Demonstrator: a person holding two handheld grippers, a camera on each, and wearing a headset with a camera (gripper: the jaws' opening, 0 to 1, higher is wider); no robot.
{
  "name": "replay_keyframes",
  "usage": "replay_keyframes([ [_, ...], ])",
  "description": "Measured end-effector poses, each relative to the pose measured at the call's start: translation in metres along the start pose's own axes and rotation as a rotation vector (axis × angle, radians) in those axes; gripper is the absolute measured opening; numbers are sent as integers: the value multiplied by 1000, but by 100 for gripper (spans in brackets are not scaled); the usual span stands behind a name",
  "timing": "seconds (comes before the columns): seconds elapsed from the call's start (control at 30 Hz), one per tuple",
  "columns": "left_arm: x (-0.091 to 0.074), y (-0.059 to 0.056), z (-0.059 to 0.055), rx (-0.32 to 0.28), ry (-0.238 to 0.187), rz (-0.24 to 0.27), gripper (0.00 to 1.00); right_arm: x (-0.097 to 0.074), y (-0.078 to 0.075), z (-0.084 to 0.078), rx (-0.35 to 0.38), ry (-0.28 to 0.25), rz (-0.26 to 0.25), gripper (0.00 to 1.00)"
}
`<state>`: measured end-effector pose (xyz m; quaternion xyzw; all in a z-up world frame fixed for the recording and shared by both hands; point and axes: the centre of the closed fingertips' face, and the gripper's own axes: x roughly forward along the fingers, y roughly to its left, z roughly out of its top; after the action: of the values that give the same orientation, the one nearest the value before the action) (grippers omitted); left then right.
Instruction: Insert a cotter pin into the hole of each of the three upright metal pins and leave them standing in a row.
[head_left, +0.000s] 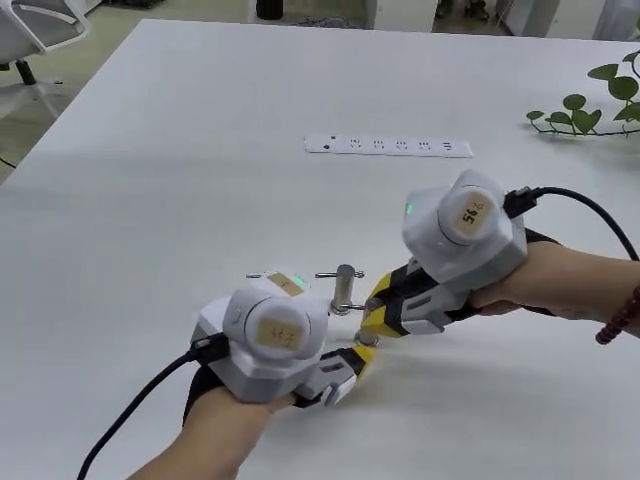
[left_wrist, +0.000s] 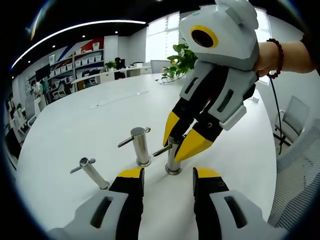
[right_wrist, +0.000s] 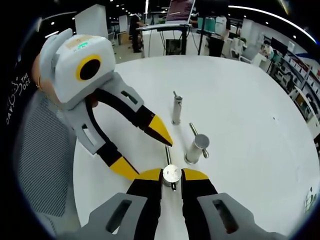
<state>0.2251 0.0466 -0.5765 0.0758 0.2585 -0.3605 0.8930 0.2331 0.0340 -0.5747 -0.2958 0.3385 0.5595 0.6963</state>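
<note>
lower centre, my right gripper clamps the nearest metal pin to hold it upright; my left gripper sits open and empty just beside it.

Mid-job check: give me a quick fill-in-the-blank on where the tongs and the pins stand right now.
1. ____ metal pins stand upright in a row.
2. The right tongs grip the end pin at its ____.
3. The left tongs stand ____, holding nothing.
4. The table under them is ____ in colour.

Missing words: three; top; open; white.
</note>
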Motion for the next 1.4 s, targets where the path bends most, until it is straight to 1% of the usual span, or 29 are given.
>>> replay_keyframes([
  [0.1, -3, 1, 1, -3, -5, -4, 38, 0, 0, 0, 23, -13, 6, 9],
  [0.3, -11, 3, 1, 9, -3, -11, 40, 0, 1, 1, 18, -13, 14, 8],
  [0.43, -18, 4, -2, 18, -2, -22, 42, 0, 1, 1, 17, -13, 22, 8],
  [0.47, -20, 4, -4, 15, 1, -33, 42, 0, 1, 1, 13, -12, 26, 8],
  [0.57, -23, 7, -6, 13, 0, -40, 43, 0, 2, 1, 9, -9, 29, 8],
  [0.63, -26, 8, -5, 2, -12, -45, 44, 0, 3, 1, 6, -9, 32, 8],
  [0.7, -29, 10, -3, -2, -24, -42, 45, 0, 3, 1, 2, -10, 35, 8],
  [0.8, -33, 13, -1, -1, -29, -35, 47, -1, 3, 0, -2, -7, 43, 8],
  [0.9, -38, 17, 2, -5, -47, -29, 48, -2, 3, -1, -8, -1, 50, 8],
  [1.0, -43, 19, 3, -6, -53, -26, 51, -5, 2, -3, -9, -2, 54, 8],
  [1.03, -46, 20, 4, -15, -59, -27, 52, -6, 2, -3, -9, -3, 57, 8],
  [1.13, -51, 24, 2, -38, -55, -17, 54, -7, 1, -6, -13, 7, 60, 8],
  [1.27, -61, 31, -1, -46, -52, -2, 58, -12, -4, -10, -28, 18, 59, 8],
  [1.4, -69, 38, -1, -47, -57, 20, 60, -16, -6, -11, -43, 23, 62, 8],
])
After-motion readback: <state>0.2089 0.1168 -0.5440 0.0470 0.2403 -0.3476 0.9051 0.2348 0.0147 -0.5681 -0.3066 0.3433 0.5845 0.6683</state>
